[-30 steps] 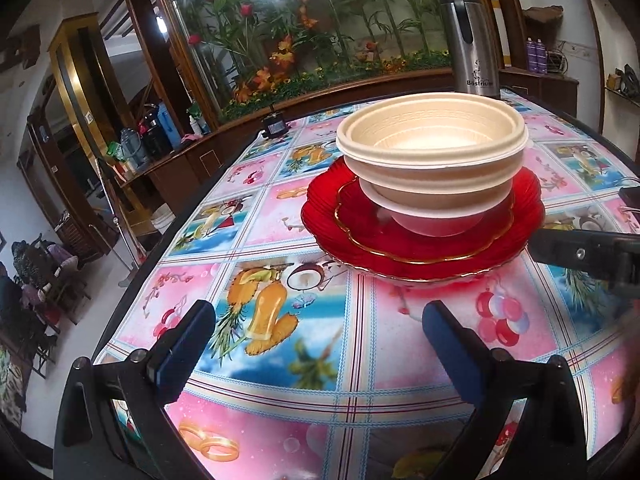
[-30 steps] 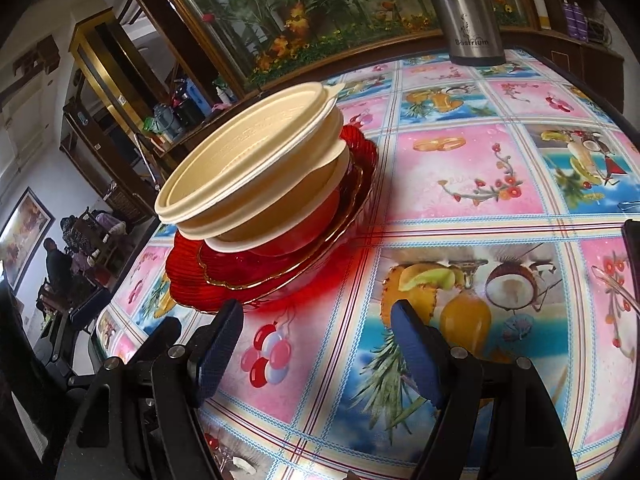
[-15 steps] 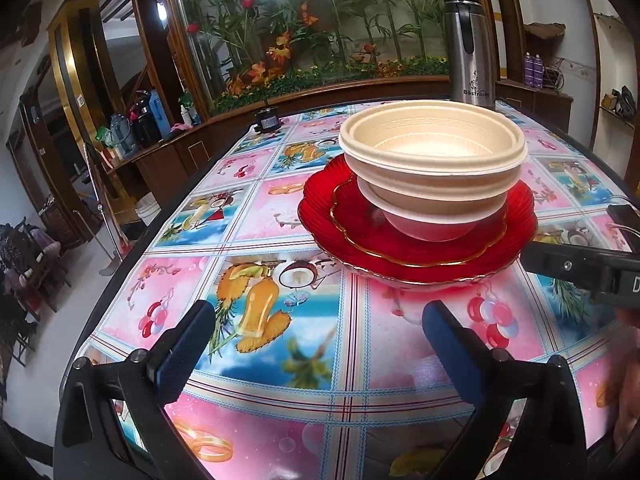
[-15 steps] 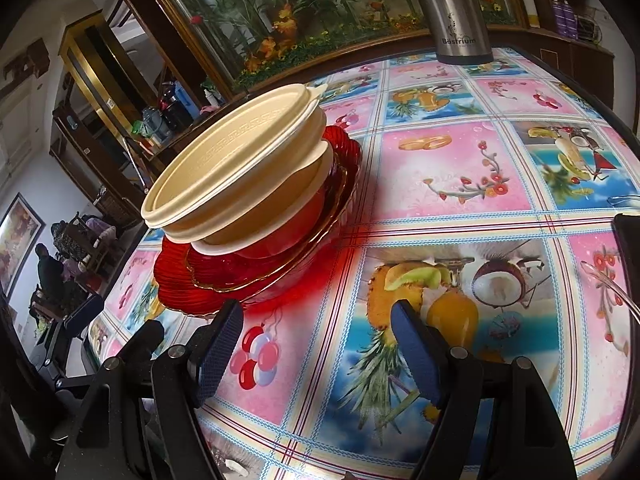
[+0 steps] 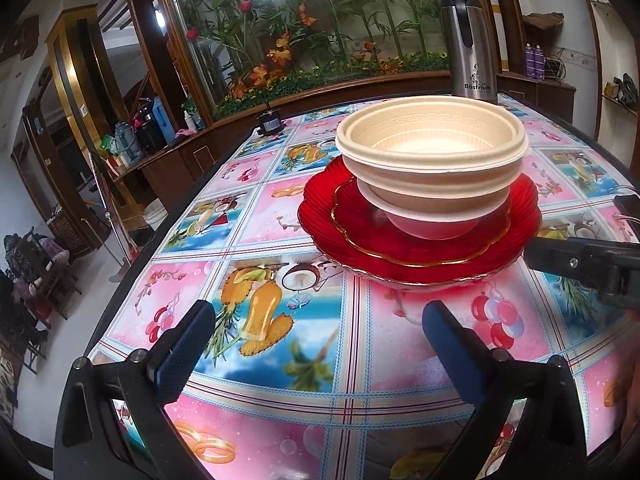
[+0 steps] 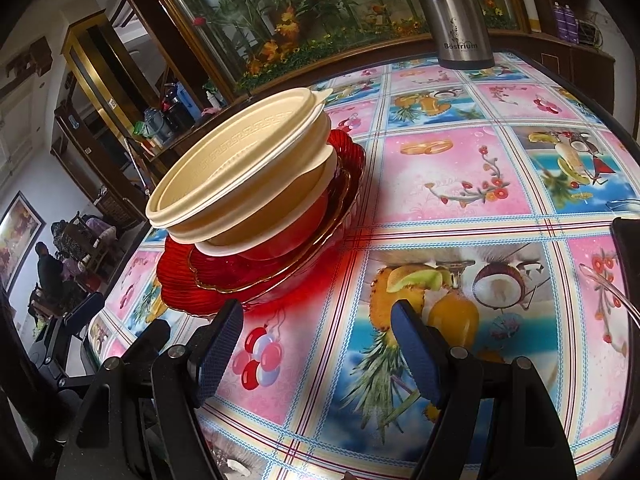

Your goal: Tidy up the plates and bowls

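A stack stands on the table: cream bowls (image 5: pixel 430 156) (image 6: pixel 244 176) nested on a white-rimmed red bowl (image 5: pixel 432 222) (image 6: pixel 298 228), on a small gold-rimmed red plate (image 5: pixel 360 220) (image 6: pixel 224 276), on a large red scalloped plate (image 5: pixel 320 216) (image 6: pixel 180 280). My left gripper (image 5: pixel 316 332) is open, low and in front of the stack, holding nothing. My right gripper (image 6: pixel 316 332) is open too, just right of the stack's front edge, empty. The right gripper's body (image 5: pixel 588 260) shows in the left wrist view beside the plate.
A steel thermos (image 5: pixel 470 44) (image 6: pixel 456 16) stands at the table's far edge. The colourful fruit-print tablecloth (image 5: pixel 260 216) (image 6: pixel 460 168) covers the table. A small black object (image 5: pixel 269 122) sits at the far left edge. A planter window lies behind; furniture and people are at left.
Both grippers have drawn back slightly and shifted view; the stack has not moved. Both stay open and empty.
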